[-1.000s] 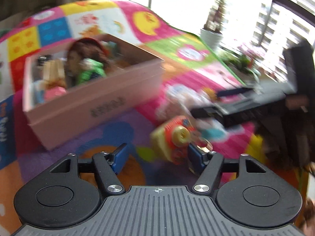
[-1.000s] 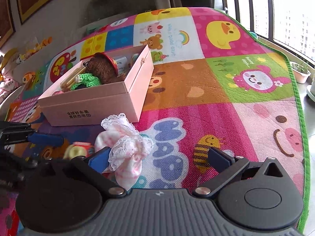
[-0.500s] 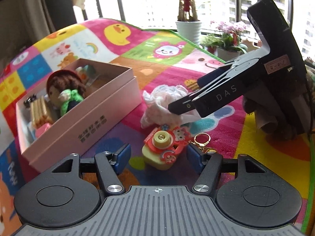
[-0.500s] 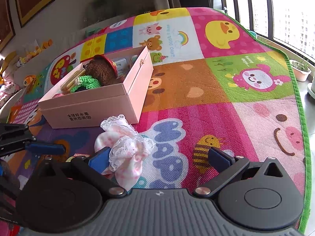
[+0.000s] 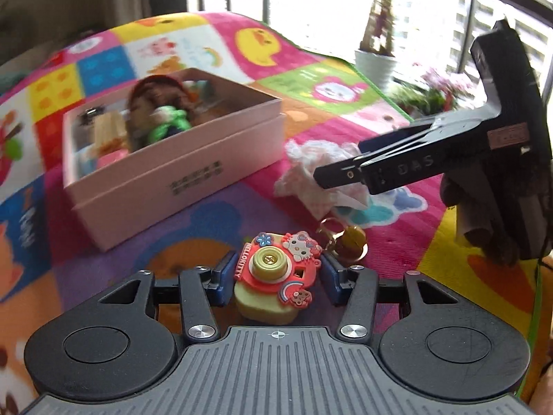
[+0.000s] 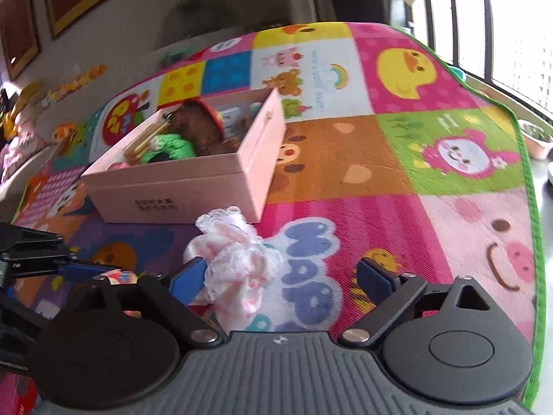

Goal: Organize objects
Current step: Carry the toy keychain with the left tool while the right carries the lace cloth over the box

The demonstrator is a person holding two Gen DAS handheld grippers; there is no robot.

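Observation:
A red and yellow toy camera (image 5: 274, 278) with a gold clasp (image 5: 347, 240) lies on the play mat between the open jaws of my left gripper (image 5: 274, 278); small gaps show on both sides. A crumpled white and pink lace cloth (image 6: 235, 263) lies by the left finger of my open right gripper (image 6: 283, 280); it also shows in the left wrist view (image 5: 318, 173). An open pink box (image 5: 179, 169) holds a brown-haired doll (image 5: 152, 107) and other toys; it shows in the right wrist view too (image 6: 193, 183).
The colourful play mat (image 6: 380, 173) covers the floor. A potted plant (image 5: 375, 58) and flowers stand by the window beyond the mat's green edge. The right gripper's body (image 5: 449, 162) hangs above the cloth in the left wrist view.
My left gripper has moved forward so the toy camera now sits between its jaws, which have narrowed. My right gripper has edged slightly closer to the cloth.

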